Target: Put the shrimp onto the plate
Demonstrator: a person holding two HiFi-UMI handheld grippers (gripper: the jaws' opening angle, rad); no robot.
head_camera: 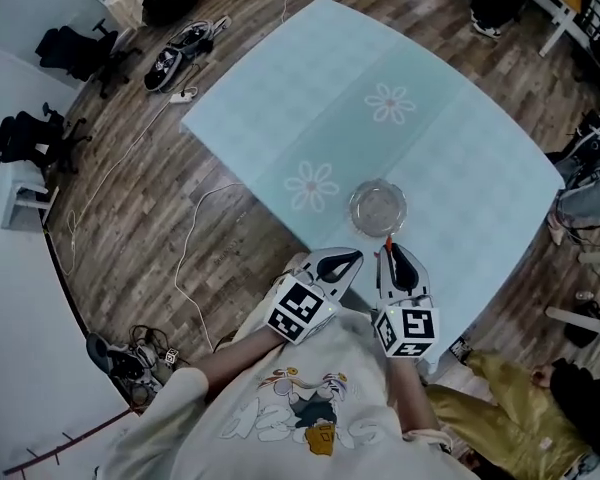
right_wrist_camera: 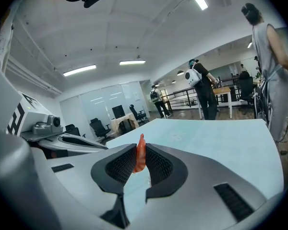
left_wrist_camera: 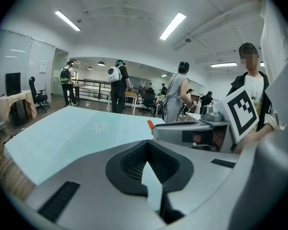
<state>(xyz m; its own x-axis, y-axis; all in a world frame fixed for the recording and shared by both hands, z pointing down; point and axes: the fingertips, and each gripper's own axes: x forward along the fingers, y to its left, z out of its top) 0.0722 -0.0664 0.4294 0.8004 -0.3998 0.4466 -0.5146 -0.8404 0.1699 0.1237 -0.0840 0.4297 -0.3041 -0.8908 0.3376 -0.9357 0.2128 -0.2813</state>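
My right claw (right_wrist_camera: 140,150) grips the shrimp (right_wrist_camera: 141,160) just short of the plate (head_camera: 377,209); my left claw (left_wrist_camera: 148,146) sits closed.

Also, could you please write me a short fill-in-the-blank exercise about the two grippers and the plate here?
1. The right gripper is shut on an orange ____.
2. The clear ____ on the table lies empty.
3. The left gripper holds ____.
Missing words: shrimp; plate; nothing.
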